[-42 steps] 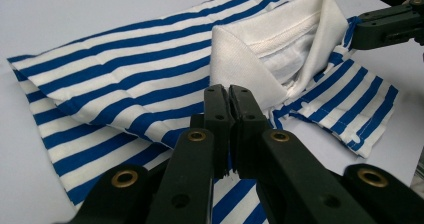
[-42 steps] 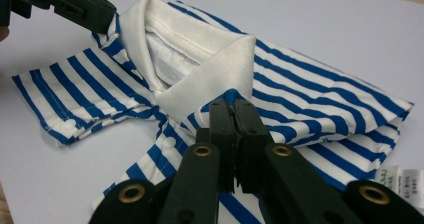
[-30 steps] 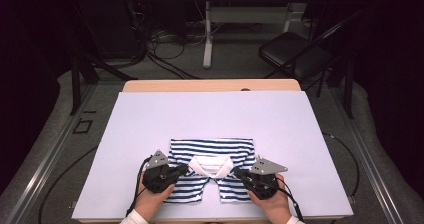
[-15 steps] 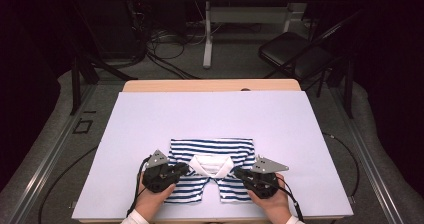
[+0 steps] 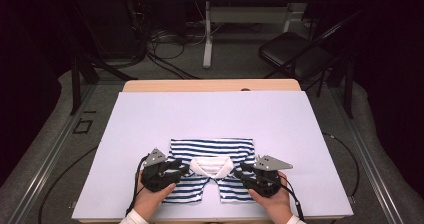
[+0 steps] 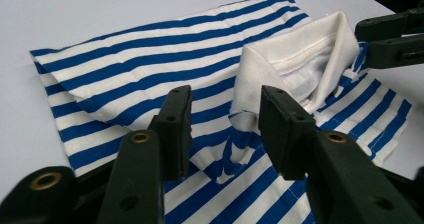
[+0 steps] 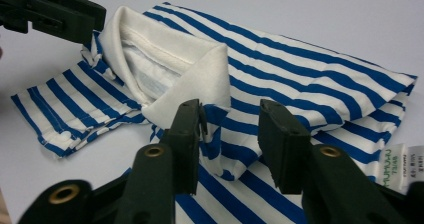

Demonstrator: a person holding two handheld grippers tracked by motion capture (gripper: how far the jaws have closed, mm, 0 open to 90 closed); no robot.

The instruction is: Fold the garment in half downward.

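Left tool [image 5: 172, 170] at near edge of bench [image 5: 150, 114], jaws spread, resting over left shoulder of folded blue-and-white striped polo shirt [image 5: 212, 149]. Right tool [image 5: 246, 174] alike, jaws spread over right shoulder, care label [image 7: 397, 171] just beside it. White collar [image 5: 212, 166] between the two tools. Shirt lies flat near bench front, centre. Beyond bench: folding chair [image 5: 292, 56], cables on floor.

The left gripper [image 5: 181, 169] moves a little inward, nearer to the white collar [image 5: 212, 165] of the folded striped polo shirt [image 5: 212, 154], and the right gripper [image 5: 241, 173] also comes slightly closer to this collar
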